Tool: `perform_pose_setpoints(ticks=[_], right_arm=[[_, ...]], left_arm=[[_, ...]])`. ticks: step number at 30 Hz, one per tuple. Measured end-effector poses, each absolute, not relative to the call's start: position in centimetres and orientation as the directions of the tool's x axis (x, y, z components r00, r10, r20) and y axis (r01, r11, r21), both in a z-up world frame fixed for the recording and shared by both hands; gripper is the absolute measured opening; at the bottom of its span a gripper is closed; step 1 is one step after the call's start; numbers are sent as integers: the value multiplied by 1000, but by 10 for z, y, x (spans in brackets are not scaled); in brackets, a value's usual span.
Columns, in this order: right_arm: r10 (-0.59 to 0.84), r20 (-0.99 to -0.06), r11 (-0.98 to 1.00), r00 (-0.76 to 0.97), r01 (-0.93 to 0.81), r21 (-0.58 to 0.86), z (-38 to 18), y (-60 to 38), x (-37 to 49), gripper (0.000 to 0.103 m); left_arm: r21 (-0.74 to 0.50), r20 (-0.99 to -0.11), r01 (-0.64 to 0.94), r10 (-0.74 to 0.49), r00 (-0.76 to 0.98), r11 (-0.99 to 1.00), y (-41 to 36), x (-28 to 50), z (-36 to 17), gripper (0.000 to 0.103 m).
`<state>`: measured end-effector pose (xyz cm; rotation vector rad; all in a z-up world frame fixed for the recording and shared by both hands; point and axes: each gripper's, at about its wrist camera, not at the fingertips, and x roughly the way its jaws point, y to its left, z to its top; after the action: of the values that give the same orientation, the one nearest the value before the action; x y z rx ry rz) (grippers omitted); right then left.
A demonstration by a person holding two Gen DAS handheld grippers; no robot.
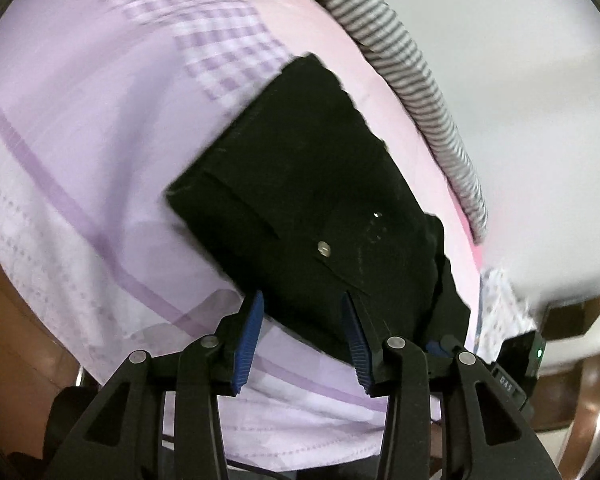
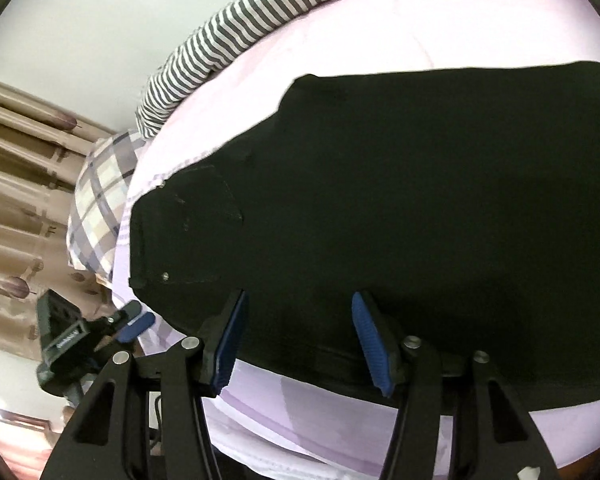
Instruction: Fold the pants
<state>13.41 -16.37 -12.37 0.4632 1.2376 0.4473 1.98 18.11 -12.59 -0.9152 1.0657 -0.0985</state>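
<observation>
I'm seeing black pants (image 2: pixel 400 200) lying folded on the lilac bedsheet (image 1: pixel 80 160), I'm holding left gripper (image 1: pixel 304 308) part-open over their edge gripping nothing, right gripper (image 2: pixel 298 308) part-open too, empty, striped blanket (image 2: pixel 260 24) behind.

Left gripper (image 1: pixel 302 312) and right gripper (image 2: pixel 298 312): each a black plastic linkage of paired arms with triangular cut-outs, round silver pivot screws, and two ribbed blue finger pads (image 1: pixel 249 344) on black backing.
</observation>
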Motion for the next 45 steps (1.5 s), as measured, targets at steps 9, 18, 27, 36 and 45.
perform_pose_setpoints(ticks=[9, 18, 27, 36, 45], right_arm=[[558, -772, 821, 304, -70, 566, -114, -166, 133, 53], [566, -765, 815, 308, -68, 576, -114, -167, 133, 53], [572, -761, 809, 307, -62, 584, -115, -167, 133, 53], [577, -754, 805, 315, -59, 591, -119, -168, 133, 53], [564, -761, 812, 321, -49, 582, -120, -170, 131, 53]], left_arm=[[-727, -678, -423, -467, 568, 541, 219, 13, -150, 43], [-772, -623, -381, -487, 613, 508, 221, 19, -151, 62], [-768, -616, -348, -471, 631, 538, 208, 24, -147, 69], [-822, -555, -354, -489, 673, 446, 213, 26, -155, 69], [-747, -649, -448, -391, 653, 492, 213, 26, -154, 24]])
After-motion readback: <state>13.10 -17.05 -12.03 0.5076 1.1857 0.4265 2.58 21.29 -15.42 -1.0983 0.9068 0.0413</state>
